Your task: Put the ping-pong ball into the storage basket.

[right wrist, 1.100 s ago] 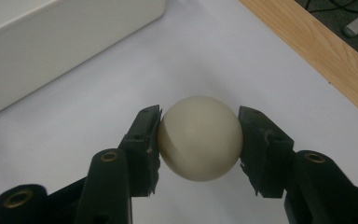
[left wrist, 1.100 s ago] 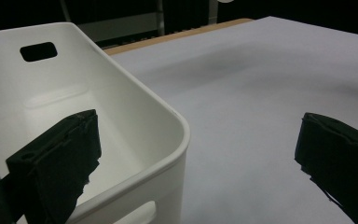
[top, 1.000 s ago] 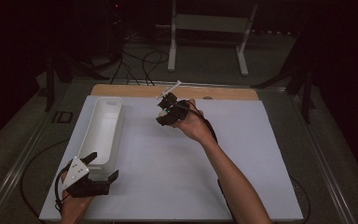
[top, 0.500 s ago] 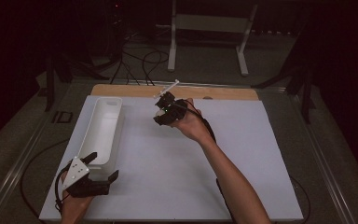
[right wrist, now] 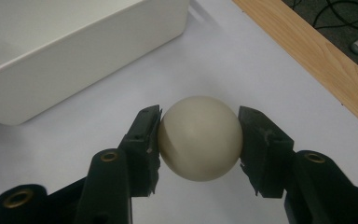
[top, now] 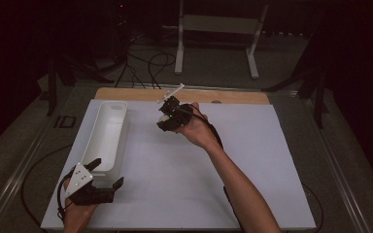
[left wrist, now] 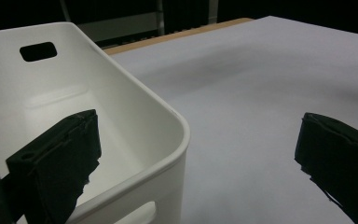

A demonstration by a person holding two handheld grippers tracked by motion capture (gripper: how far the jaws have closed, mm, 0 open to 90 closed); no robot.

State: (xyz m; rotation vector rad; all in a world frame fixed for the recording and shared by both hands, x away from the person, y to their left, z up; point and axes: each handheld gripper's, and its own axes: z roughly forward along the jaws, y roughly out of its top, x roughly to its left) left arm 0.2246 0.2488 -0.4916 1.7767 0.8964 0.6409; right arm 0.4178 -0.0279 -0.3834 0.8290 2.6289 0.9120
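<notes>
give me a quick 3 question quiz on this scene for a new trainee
1. True or false: the right gripper is shut on a cream ball.
2. Which part of the white bin stands between the left gripper's open jaws? A) its near corner B) its far handle slot C) nothing
3. What borders the white table sheet along its far edge?

Key
1. True; both pads press the ball's sides.
2. A; one jaw is inside the bin, the other outside over the sheet.
3. A wooden strip.
</notes>
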